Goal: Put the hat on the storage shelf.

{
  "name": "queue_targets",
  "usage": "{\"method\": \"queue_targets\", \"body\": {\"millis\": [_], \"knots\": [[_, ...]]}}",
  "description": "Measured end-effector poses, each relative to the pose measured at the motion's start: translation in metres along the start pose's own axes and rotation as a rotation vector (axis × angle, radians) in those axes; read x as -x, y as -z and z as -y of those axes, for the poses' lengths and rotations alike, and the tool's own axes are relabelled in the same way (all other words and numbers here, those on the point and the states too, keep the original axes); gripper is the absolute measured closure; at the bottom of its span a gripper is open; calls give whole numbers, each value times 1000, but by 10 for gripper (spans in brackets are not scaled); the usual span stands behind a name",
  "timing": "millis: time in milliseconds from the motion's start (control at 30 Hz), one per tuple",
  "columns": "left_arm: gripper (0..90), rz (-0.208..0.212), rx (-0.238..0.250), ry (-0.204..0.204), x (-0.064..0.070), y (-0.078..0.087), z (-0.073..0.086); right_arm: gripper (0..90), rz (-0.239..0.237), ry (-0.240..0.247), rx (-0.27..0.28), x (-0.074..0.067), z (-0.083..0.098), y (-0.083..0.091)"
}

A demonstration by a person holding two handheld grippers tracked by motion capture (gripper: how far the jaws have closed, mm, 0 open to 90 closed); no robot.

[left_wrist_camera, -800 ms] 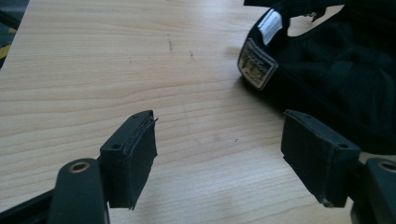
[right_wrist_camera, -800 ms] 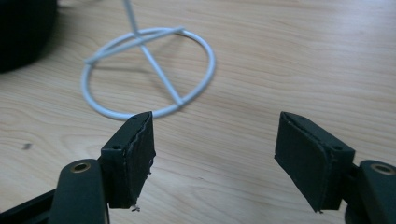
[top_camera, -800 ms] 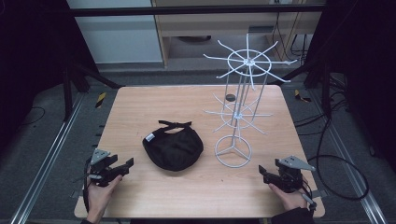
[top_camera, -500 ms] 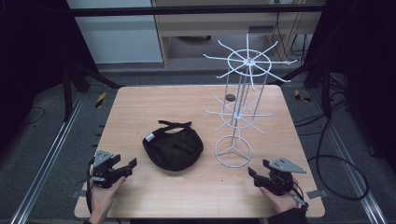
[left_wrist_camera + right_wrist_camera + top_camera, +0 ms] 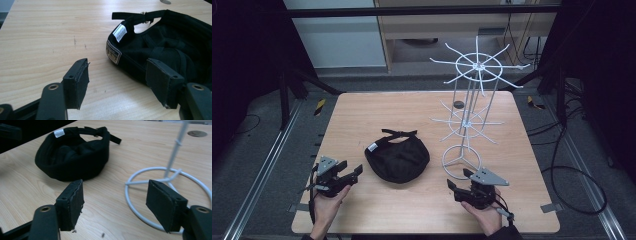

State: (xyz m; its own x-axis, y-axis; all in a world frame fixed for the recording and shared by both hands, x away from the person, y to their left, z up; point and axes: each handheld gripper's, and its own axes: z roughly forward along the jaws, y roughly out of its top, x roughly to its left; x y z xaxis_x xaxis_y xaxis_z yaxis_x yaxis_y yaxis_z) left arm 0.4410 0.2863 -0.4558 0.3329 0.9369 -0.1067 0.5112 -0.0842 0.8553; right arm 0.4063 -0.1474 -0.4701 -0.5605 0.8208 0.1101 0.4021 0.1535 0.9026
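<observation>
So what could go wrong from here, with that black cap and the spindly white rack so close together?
The black cap lies upside down and floppy, so the open left hand-held gripper might pinch only a strap or the label and let it sag. The right hand-held gripper, also open, sits right beside the white wire rack's ring base; a nudge could tip that light stand.

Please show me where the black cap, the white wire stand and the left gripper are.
black cap [image 5: 398,161], high view, on its crown.
white wire stand [image 5: 461,162], high view, on its round base ring.
left gripper [image 5: 353,170], high view, between its open jaws.
</observation>
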Motion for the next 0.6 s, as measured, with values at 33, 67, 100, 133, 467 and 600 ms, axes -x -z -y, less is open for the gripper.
{"method": "queue_targets", "body": {"millis": [33,67,100,133,467,600], "knots": [[353,-2,-2,-3,0,-2,-2,315,-4,8,2,-3,-1,-3],[359,-8,3,-6,0,-4,-3,320,-8,13,5,-5,-3,-6],[371,-13,5,-11,0,-6,-5,324,-11,12,6,-8,-4,-9],[378,-19,11,-11,0,-9,-8,325,-15,10,6,-11,-5,-12],[461,-44,20,-30,2,-29,-20,346,7,22,29,-34,-18,-44],[495,-37,3,-27,2,-39,-23,359,19,9,27,-38,-21,-54]]}}
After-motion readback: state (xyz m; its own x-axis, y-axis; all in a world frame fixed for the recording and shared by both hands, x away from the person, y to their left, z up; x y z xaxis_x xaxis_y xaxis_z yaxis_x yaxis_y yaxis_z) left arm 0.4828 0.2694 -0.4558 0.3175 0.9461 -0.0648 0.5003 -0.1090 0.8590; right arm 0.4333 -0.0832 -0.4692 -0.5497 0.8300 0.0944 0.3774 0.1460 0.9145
